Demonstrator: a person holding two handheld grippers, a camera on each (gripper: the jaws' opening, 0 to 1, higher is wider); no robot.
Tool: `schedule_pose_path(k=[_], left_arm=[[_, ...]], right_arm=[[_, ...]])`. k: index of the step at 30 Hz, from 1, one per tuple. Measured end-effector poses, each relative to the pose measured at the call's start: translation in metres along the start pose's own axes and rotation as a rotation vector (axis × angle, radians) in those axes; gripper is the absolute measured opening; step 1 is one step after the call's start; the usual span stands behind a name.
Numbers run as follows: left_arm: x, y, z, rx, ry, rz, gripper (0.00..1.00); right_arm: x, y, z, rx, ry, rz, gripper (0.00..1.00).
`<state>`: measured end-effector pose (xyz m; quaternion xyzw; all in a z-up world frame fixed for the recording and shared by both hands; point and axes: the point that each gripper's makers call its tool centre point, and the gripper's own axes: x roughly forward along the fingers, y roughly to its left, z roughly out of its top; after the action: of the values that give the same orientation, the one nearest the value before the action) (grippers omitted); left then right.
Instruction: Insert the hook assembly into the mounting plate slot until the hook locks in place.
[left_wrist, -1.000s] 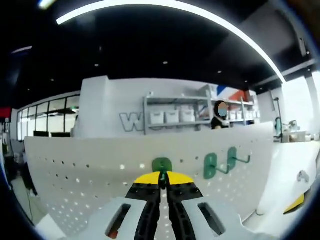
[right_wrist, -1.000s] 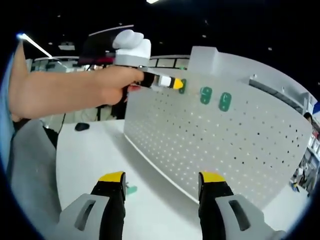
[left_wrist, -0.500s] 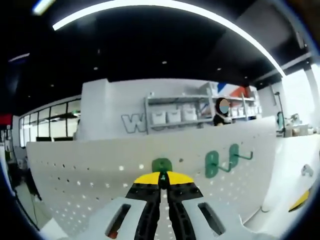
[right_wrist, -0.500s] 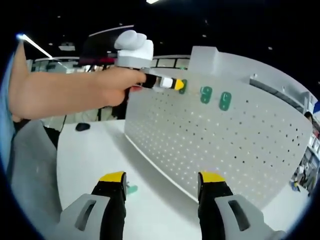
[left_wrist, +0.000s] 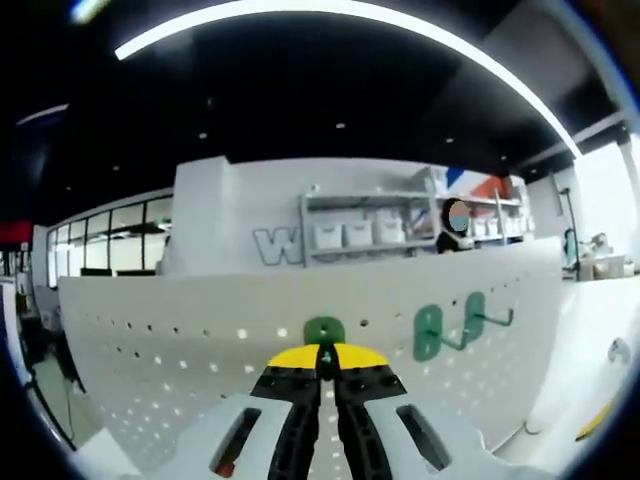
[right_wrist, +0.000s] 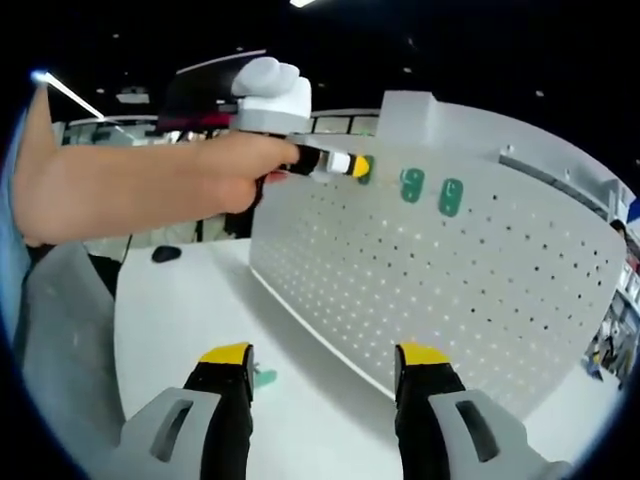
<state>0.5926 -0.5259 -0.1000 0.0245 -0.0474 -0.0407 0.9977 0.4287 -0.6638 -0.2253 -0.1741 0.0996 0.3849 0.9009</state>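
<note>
In the left gripper view my left gripper (left_wrist: 324, 352) is shut on a green hook (left_wrist: 323, 330), pressing it against the top row of the white pegboard (left_wrist: 180, 350). Two more green hooks (left_wrist: 428, 333) (left_wrist: 475, 315) hang on the board to the right. In the right gripper view my right gripper (right_wrist: 325, 358) stands open and empty above the white table (right_wrist: 190, 310). There the left gripper (right_wrist: 352, 167), held by a hand (right_wrist: 230, 175), holds its hook (right_wrist: 366, 169) at the pegboard (right_wrist: 450, 290), beside the two mounted hooks (right_wrist: 411, 185) (right_wrist: 451, 197).
A small green part (right_wrist: 263, 378) lies on the table by my right gripper's left finger. A dark object (right_wrist: 165, 254) sits at the table's far side. Shelves with white bins (left_wrist: 350, 235) and a person (left_wrist: 455, 228) stand behind the pegboard.
The left view has shifted slightly, the background sliding right. The left gripper stays at the board with the hook; the right gripper has not moved.
</note>
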Motion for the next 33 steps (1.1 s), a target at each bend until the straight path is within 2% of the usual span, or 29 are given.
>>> schedule_pose_path(k=[13,23,33], left_arm=[[0.001,-0.003,-0.003,-0.009,0.012,0.041,0.06],[0.001,-0.004,-0.011,0.009,0.030,0.026,0.05],[-0.004,-0.005,-0.016,0.017,0.046,0.000,0.13]], right_arm=[[-0.003,-0.001,0.000,0.001,-0.004,-0.001,0.56],[-0.003,-0.004,-0.001,0.006,-0.008,-0.007,0.56],[-0.004,-0.005,-0.002,0.003,-0.001,-0.010,0.56]])
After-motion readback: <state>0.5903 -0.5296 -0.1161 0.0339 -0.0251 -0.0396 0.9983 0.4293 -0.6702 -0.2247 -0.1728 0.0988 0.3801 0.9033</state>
